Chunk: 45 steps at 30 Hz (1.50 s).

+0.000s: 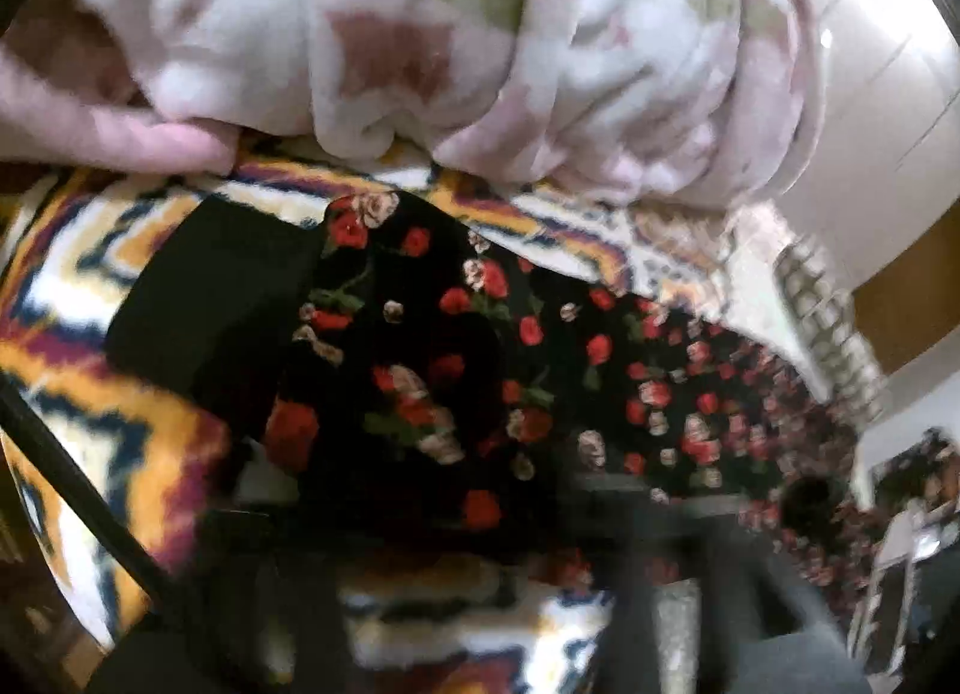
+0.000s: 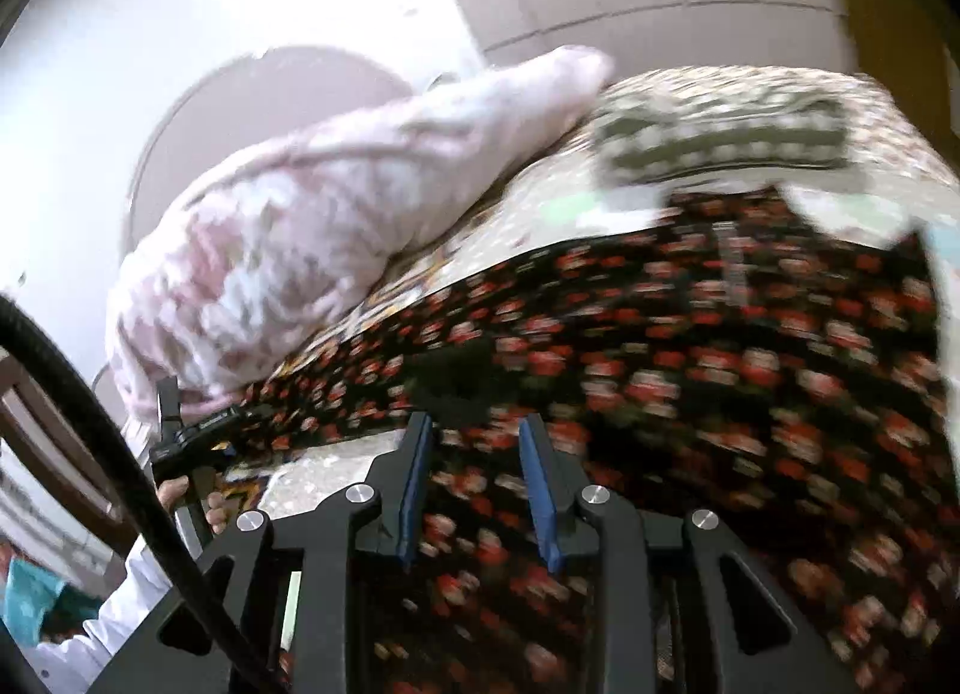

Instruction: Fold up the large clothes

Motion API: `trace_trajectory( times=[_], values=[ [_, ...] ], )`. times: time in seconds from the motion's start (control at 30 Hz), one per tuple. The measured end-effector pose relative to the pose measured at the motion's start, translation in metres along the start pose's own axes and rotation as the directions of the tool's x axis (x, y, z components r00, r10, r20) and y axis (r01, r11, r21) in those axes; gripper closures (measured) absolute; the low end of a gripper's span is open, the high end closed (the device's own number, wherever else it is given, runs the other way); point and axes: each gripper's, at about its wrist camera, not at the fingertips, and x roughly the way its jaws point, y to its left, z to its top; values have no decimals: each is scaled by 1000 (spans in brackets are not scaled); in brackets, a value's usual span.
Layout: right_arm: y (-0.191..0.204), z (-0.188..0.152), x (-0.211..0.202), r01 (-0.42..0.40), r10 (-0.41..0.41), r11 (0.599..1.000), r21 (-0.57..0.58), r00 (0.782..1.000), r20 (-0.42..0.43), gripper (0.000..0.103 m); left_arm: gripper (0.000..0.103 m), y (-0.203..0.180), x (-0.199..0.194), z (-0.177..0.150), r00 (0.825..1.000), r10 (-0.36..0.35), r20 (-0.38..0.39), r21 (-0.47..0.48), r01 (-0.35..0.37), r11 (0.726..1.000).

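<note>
A black garment with red roses (image 1: 480, 346) lies spread on a patterned bed cover (image 1: 90, 274). It also fills the right wrist view (image 2: 690, 382). My right gripper (image 2: 477, 436) hovers just above the garment's near part with its blue-padded jaws apart and nothing between them. My left gripper's own fingers are a dark blur at the bottom of its view, so their state is unclear. In the right wrist view the left gripper (image 2: 180, 430) shows at the far left, held by a hand at the garment's corner.
A pink and white floral blanket (image 1: 420, 33) is heaped at the head of the bed, also in the right wrist view (image 2: 312, 226). A grey patterned pillow (image 2: 720, 135) lies beyond the garment. A black cable (image 2: 90, 424) crosses at the left.
</note>
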Motion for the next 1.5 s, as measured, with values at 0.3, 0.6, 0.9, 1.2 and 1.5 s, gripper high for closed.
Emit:
trace_trajectory(
  times=[0.3, 0.6, 0.9, 1.2, 1.5],
  values=[
    [-90, -31, -76, 161, -175, 977, 137, 980, 97, 70, 96, -90, -73, -3, 987, -90, 135, 111, 76, 991],
    [-148, -62, -100, 172, -208, 950, 260, 971, 120, 70, 96, -326, -77, -71, 947, -319, -32, 411, 304, 860],
    [-195, -78, -116, 200, -255, 917, 345, 959, 121, 70, 90, -486, -8, -187, 863, -381, -331, 491, 502, 712],
    [-197, -60, -108, 222, -263, 925, 309, 960, 97, 70, 42, -460, -2, -207, 799, -408, -441, 407, 584, 703],
    [-147, -27, -69, 198, -220, 956, 215, 972, 84, 46, 25, -417, -62, -180, 728, -506, -462, 397, 680, 616]
  ],
)
